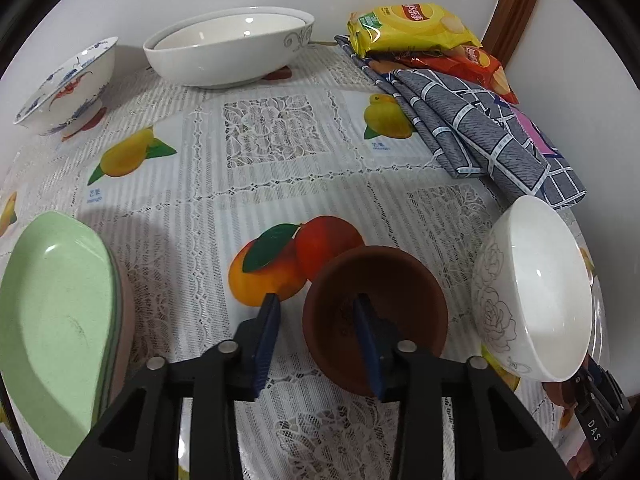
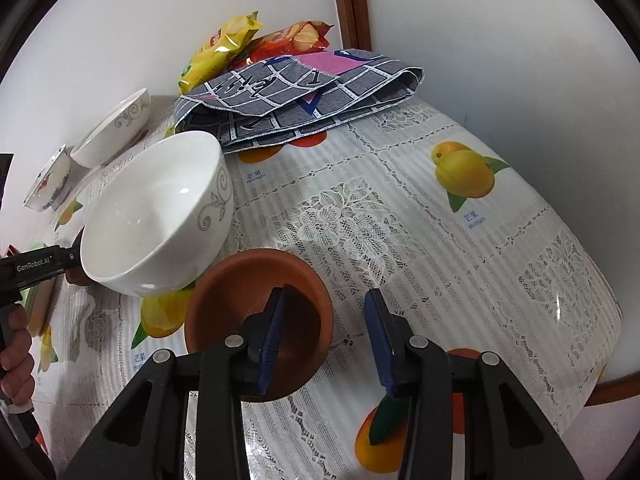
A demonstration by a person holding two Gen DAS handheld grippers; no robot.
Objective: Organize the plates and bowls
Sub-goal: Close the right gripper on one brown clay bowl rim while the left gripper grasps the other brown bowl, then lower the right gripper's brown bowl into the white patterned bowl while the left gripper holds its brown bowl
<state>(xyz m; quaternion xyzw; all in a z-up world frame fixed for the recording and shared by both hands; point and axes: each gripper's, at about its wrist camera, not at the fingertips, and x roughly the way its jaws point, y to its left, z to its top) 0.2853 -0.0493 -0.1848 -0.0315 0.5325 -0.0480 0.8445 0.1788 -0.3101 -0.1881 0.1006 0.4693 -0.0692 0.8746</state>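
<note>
Two small brown bowls stand on the fruit-print tablecloth, one on either side of a white bowl [image 1: 532,292]. In the left wrist view my left gripper [image 1: 316,304] straddles the left wall of one brown bowl [image 1: 400,280]: one blue pad is inside it and the other outside, neither pressing. In the right wrist view my right gripper [image 2: 325,294] straddles the right wall of the other brown bowl [image 2: 240,288] the same way, with gaps on both sides of the wall. The white bowl [image 2: 156,220] sits just left of it.
Stacked green plates [image 1: 52,320] lie at the near left. At the back are a wide white bowl [image 1: 228,48], a blue-and-red patterned bowl [image 1: 68,88], snack bags [image 1: 408,28] and a folded grey cloth [image 1: 480,132]. The table's wooden edge [image 2: 612,392] is at the right.
</note>
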